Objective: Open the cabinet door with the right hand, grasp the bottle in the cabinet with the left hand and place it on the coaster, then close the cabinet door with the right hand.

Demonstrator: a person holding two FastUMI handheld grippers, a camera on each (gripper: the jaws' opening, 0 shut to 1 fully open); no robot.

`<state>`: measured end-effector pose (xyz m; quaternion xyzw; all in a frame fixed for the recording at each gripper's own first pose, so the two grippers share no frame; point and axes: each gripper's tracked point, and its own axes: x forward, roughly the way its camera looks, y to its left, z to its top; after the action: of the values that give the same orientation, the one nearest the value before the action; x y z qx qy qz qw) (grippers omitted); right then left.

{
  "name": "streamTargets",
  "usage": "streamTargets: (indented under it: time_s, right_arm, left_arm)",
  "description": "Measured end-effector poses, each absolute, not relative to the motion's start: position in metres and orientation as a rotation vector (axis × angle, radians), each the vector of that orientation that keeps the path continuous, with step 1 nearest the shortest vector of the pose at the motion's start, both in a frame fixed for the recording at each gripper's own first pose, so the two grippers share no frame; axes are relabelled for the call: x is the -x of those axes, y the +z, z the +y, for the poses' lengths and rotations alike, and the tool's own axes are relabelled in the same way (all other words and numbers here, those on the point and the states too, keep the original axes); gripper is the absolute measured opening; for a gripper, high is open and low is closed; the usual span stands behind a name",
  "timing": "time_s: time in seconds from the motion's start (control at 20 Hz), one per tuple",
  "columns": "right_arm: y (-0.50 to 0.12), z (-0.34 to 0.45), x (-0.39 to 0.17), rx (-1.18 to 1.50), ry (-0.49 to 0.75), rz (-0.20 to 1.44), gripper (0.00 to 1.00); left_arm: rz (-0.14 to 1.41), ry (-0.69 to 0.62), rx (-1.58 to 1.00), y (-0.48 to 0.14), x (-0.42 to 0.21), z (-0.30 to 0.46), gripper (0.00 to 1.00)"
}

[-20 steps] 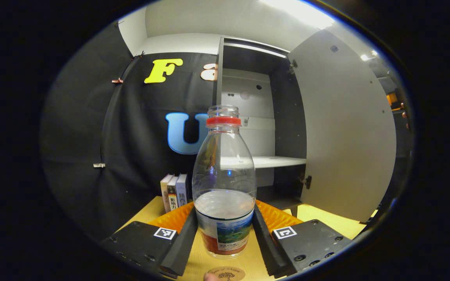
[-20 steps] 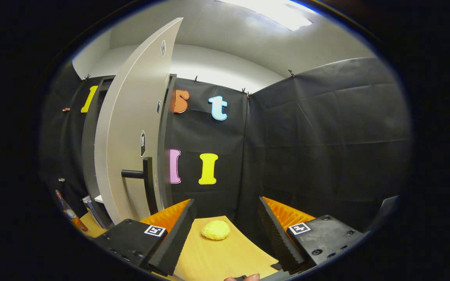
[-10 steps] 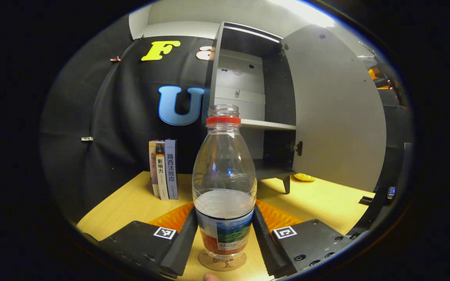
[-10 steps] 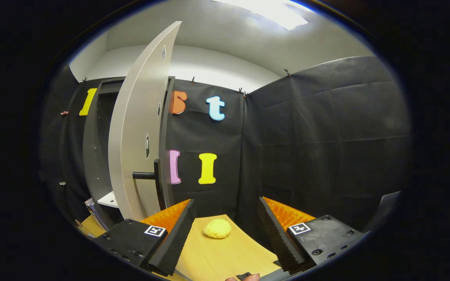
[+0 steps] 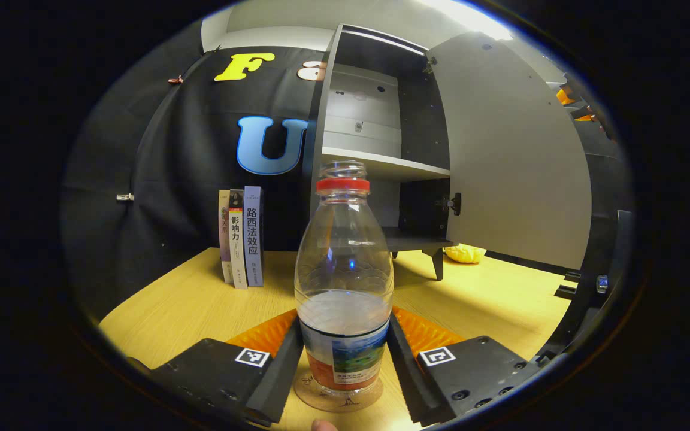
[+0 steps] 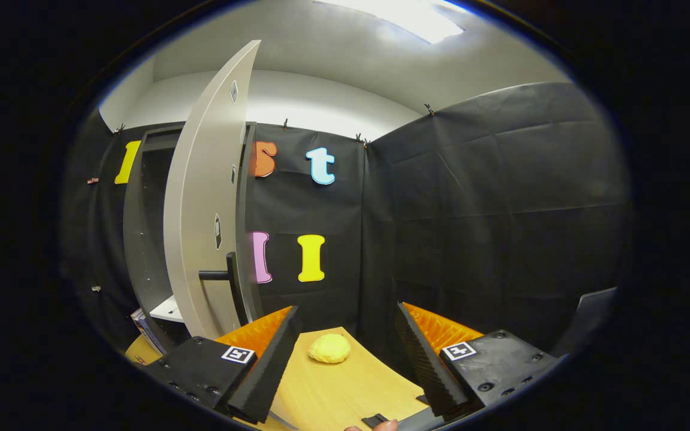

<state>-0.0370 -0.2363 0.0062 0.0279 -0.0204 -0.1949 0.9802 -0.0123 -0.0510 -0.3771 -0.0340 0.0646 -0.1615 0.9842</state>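
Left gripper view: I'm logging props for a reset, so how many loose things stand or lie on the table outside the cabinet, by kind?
Books: 3, upright beside the cabinet
Bottle: 1, between the left gripper's fingers, over the coaster
Coaster: 1
Yellow lump: 1, kind unclear, beyond the open door
Total: 6

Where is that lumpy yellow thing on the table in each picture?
Left gripper view: the lumpy yellow thing lies on the table, right of centre, under the bottom edge of the open cabinet door.
Right gripper view: it lies low in the middle, on the table between the right gripper fingers, farther off.
Shared landmark: the open cabinet door.
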Motion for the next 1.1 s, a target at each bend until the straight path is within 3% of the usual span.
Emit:
streamTargets:
  time_s: [0.6, 0.85, 1.1]
  right_arm:
    - [0.006, -0.233, 0.043, -0.079, -0.348, -0.033, 0.98]
    - [0.004, -0.234, 0.043, -0.081, -0.343, -0.031, 0.98]
    - [0.004, -0.234, 0.044, -0.089, -0.337, -0.025, 0.98]
  left_arm:
    - [0.143, -0.294, 0.054, -0.385, 0.014, -0.048, 0.79]
    - [0.169, -0.310, 0.066, -0.385, 0.018, -0.050, 0.93]
    - [0.188, -0.326, 0.062, -0.376, 0.023, -0.051, 0.95]
